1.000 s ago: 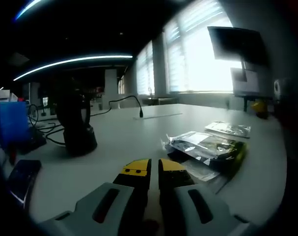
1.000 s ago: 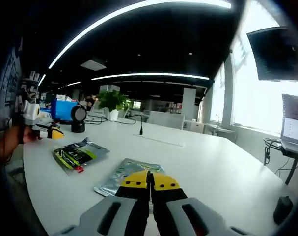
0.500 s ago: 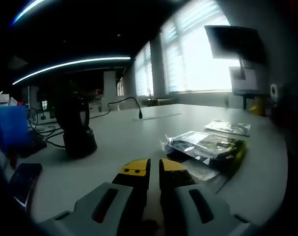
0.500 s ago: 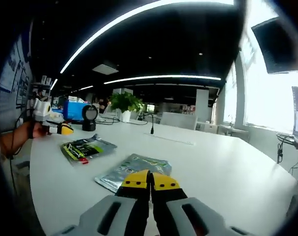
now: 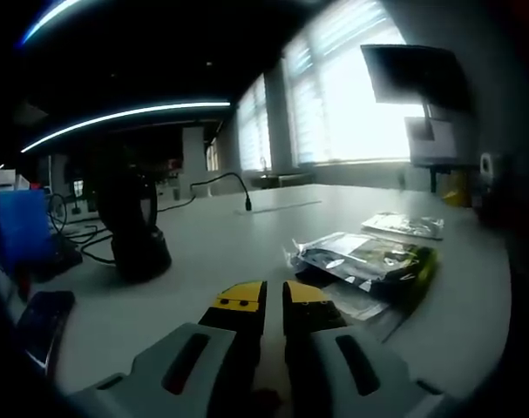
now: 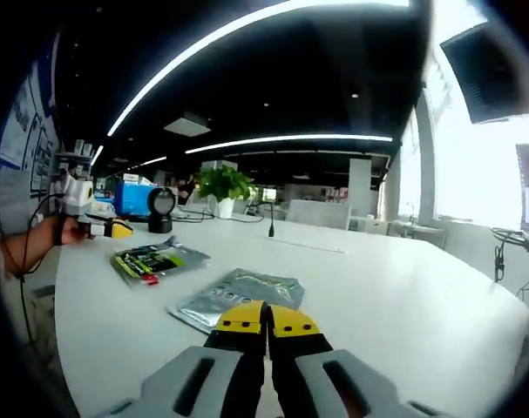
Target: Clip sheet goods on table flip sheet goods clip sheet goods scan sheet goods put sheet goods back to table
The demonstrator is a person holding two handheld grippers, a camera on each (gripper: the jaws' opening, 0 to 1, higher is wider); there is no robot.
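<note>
**Approach before the 1st clip**

Left gripper view: left gripper (image 5: 266,296) low over the white table (image 5: 247,244), its yellow-tipped jaws drawn almost together with a thin gap, nothing between them. Green-and-black packet (image 5: 369,261) lies flat on the table just right of the tips, on top of a clear sleeve. Silver packet (image 5: 405,225) sits beyond it, nearer the window. Black scanner stand (image 5: 135,228) stands left of the green packet, cables trailing behind.

Right gripper view: right gripper (image 6: 266,319) also nearly closed and empty, tips hanging just short of the silver packet (image 6: 238,296), which lies flat. Green packet (image 6: 157,259) is left of the silver one, with the left gripper (image 6: 94,228) and a hand beyond it; scanner (image 6: 161,209) farther back.

Judgement: no packet clipped yet. To do it well, spread the jaws first, come in low at a free edge of 1 packet, and bite only that sheet, not the sleeve beneath.
</note>
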